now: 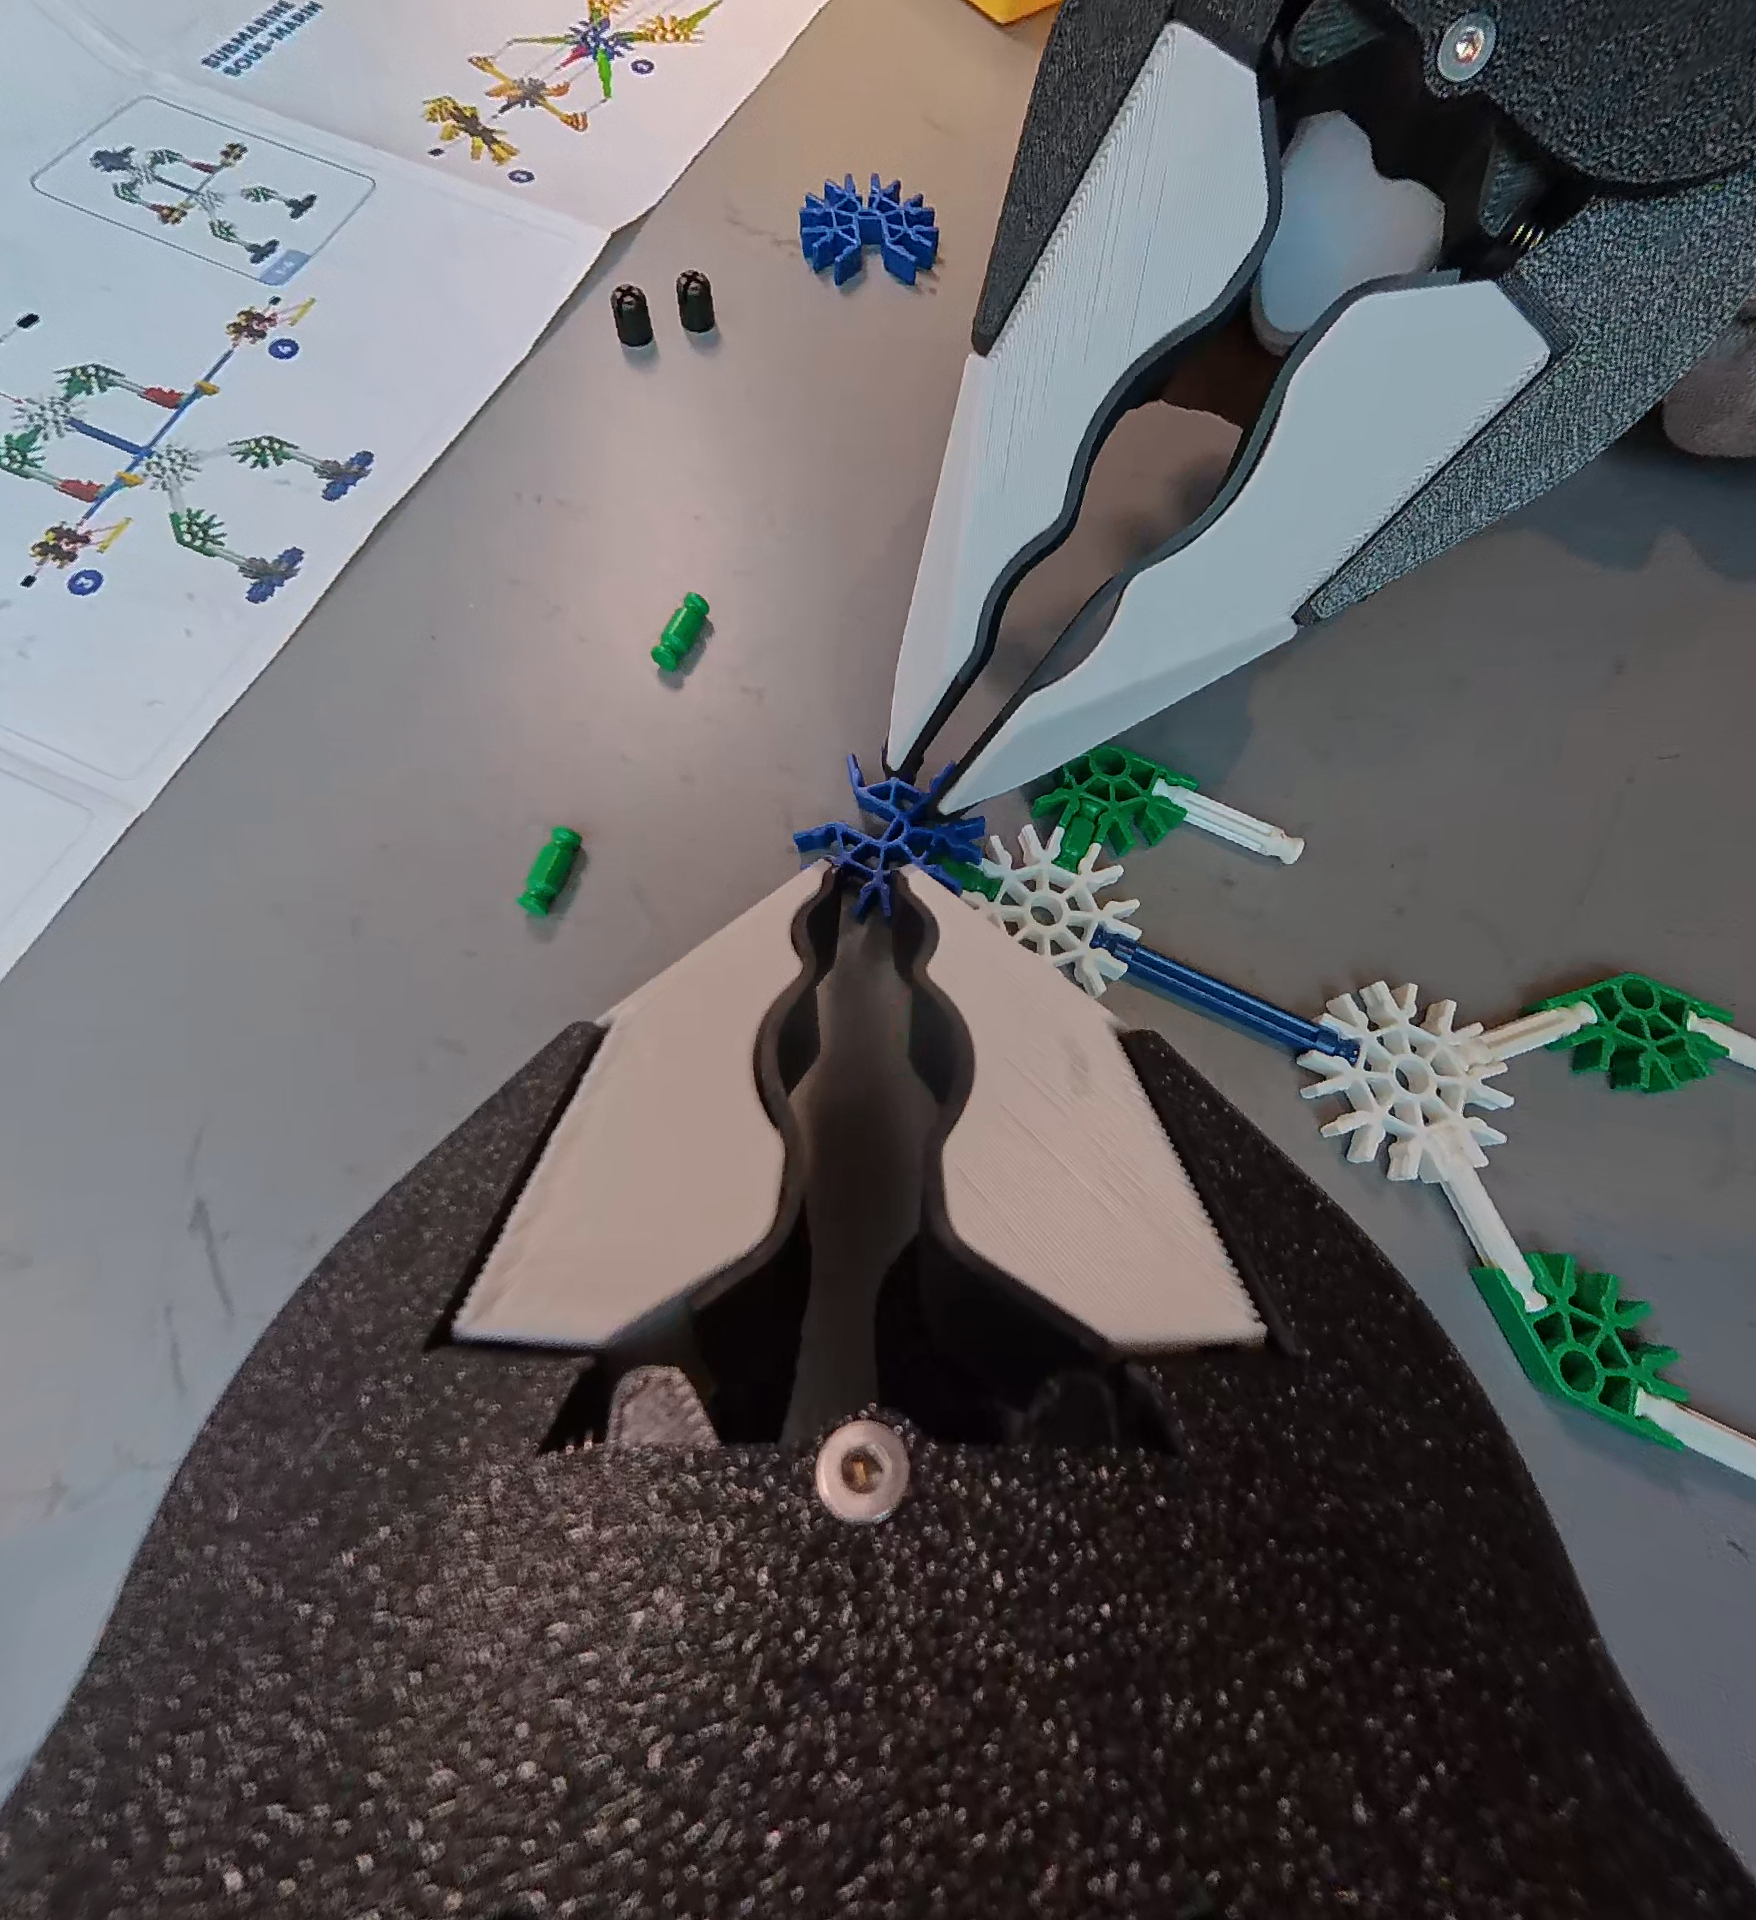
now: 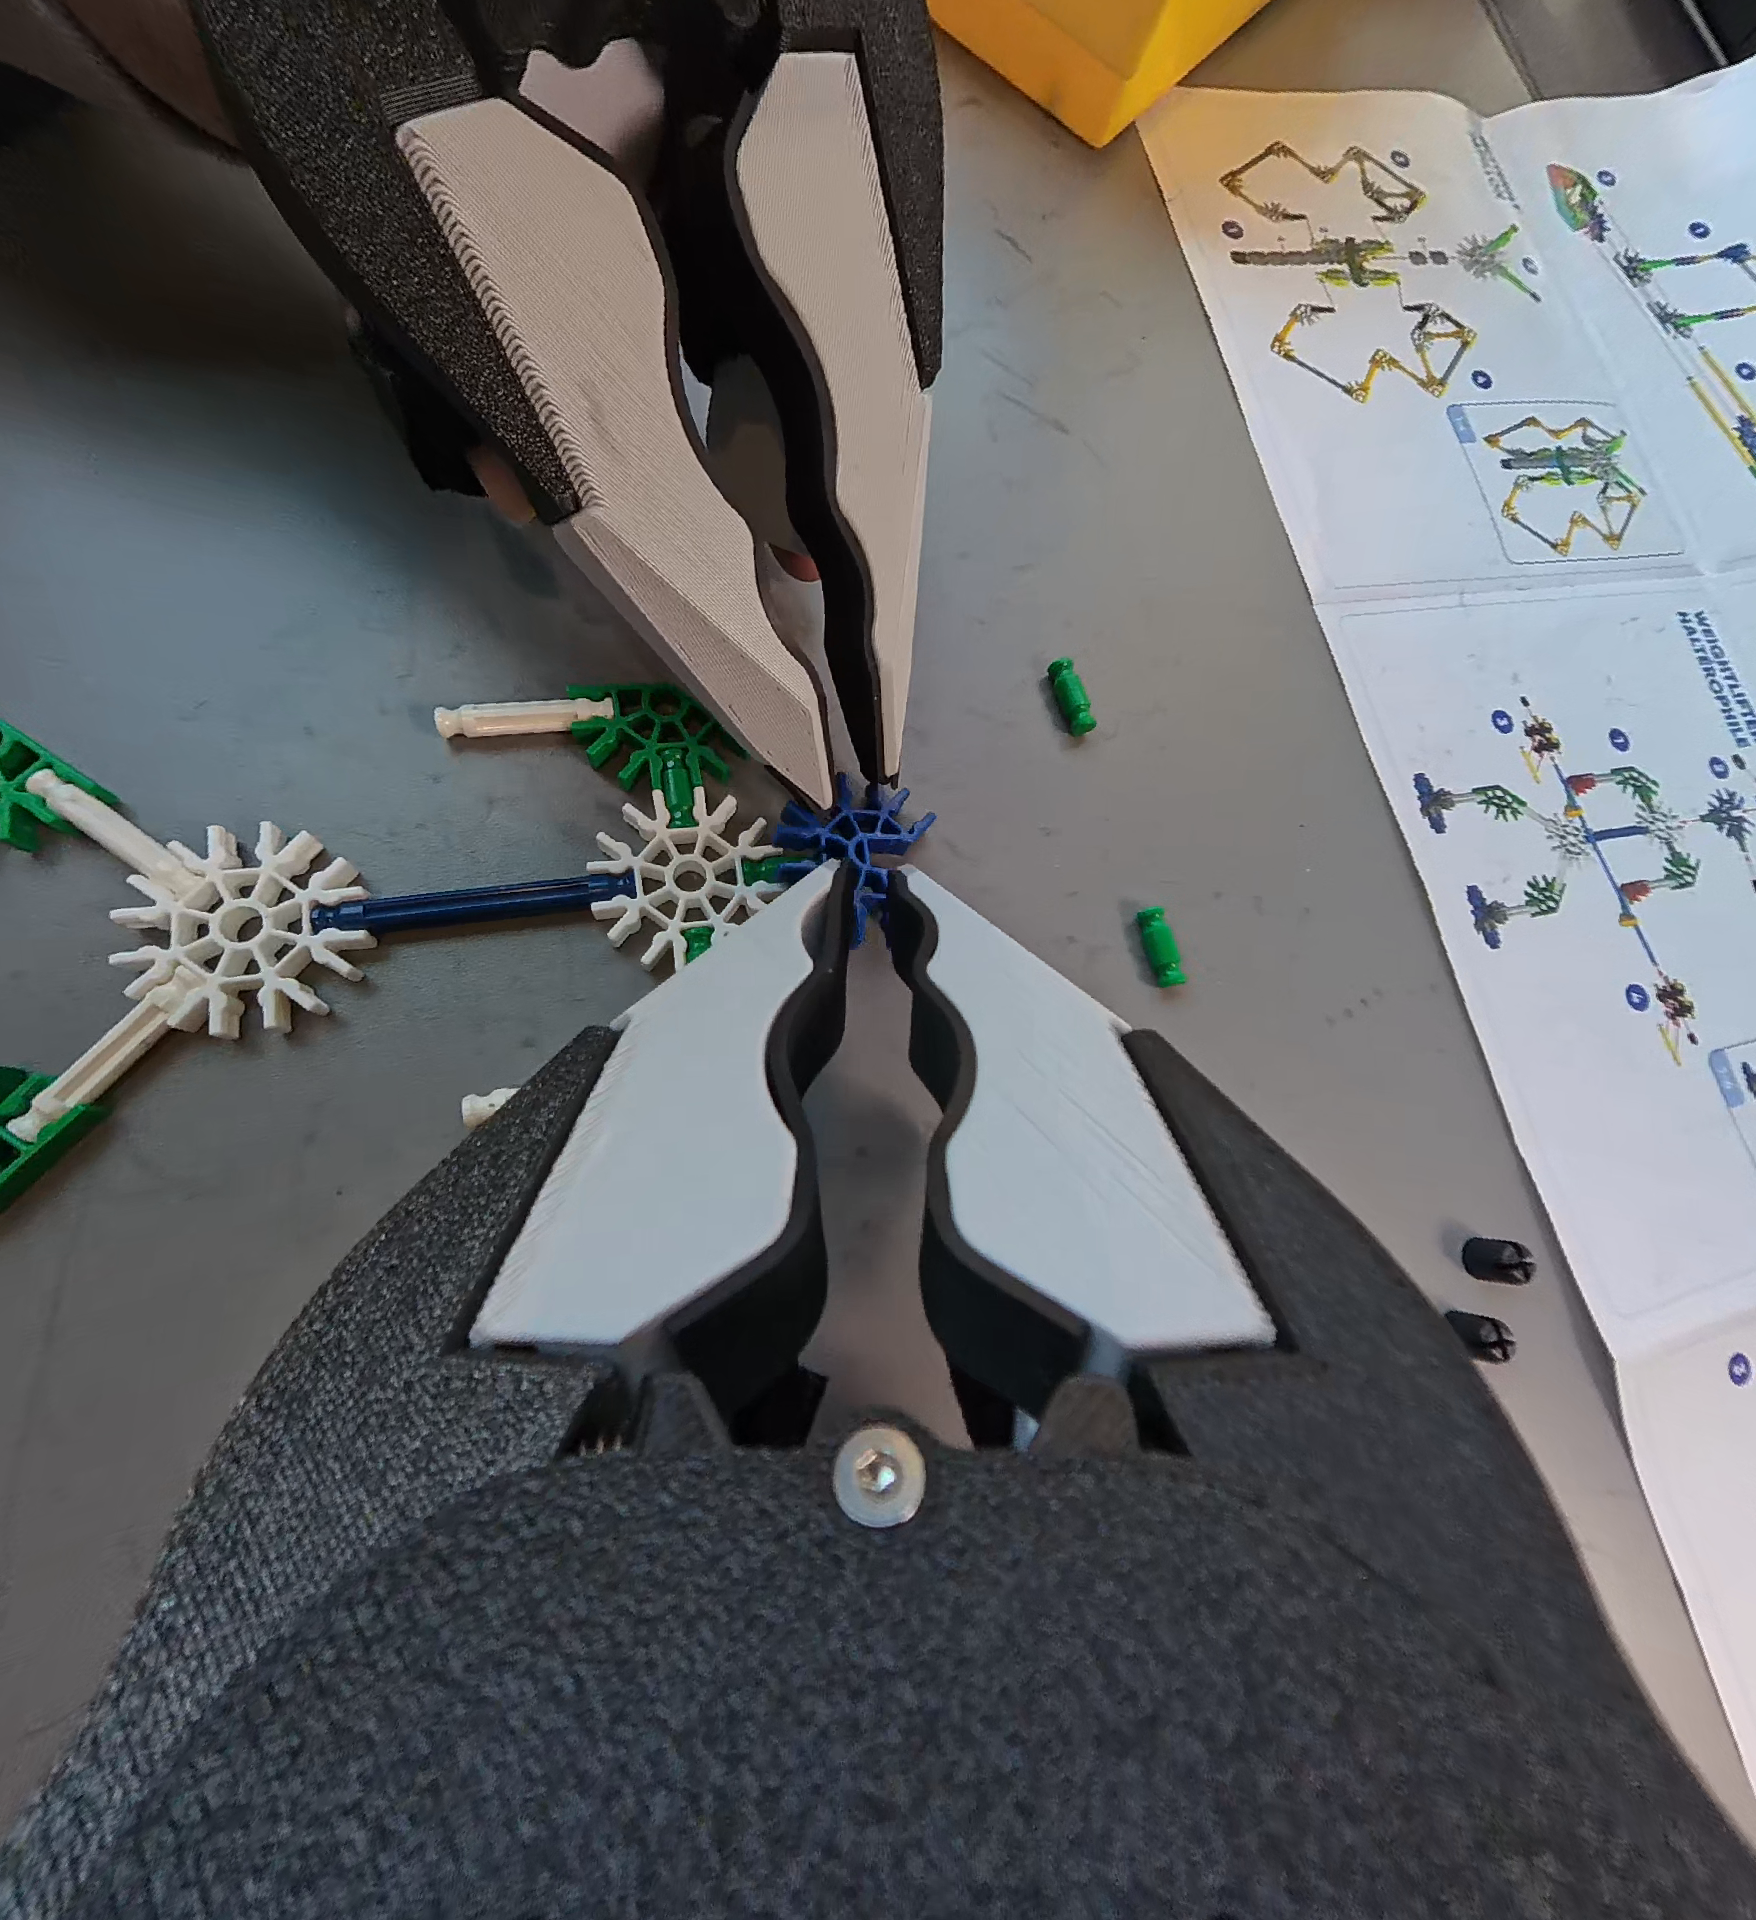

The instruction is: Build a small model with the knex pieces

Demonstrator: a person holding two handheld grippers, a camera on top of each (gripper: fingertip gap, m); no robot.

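A blue snowflake-shaped connector point(image 1: 889, 831) sits on the grey table at the near end of a flat toy assembly. The assembly has two white snowflake connectors point(image 1: 1050, 914) point(image 1: 1409, 1081) joined by a blue rod point(image 1: 1217, 997), plus green connectors point(image 1: 1113, 795) and white rods. My left gripper point(image 1: 866, 883) is shut on the blue connector's near side. My right gripper point(image 1: 921, 790) pinches its far side from the upper right. In the right wrist view, my right gripper point(image 2: 869, 883) and left gripper point(image 2: 858, 774) meet at the same blue connector point(image 2: 858, 831), which touches a short green rod on the white connector point(image 2: 687, 878).
Two short green rods point(image 1: 682, 632) point(image 1: 550, 871) and two black caps point(image 1: 633, 315) lie loose on the table. A pair of blue connectors point(image 1: 869, 231) lies farther off. A folded instruction sheet point(image 1: 178, 364) covers the left. A yellow box point(image 2: 1092, 52) stands at the far edge. My two grippers' fingertips are within a few centimetres of each other.
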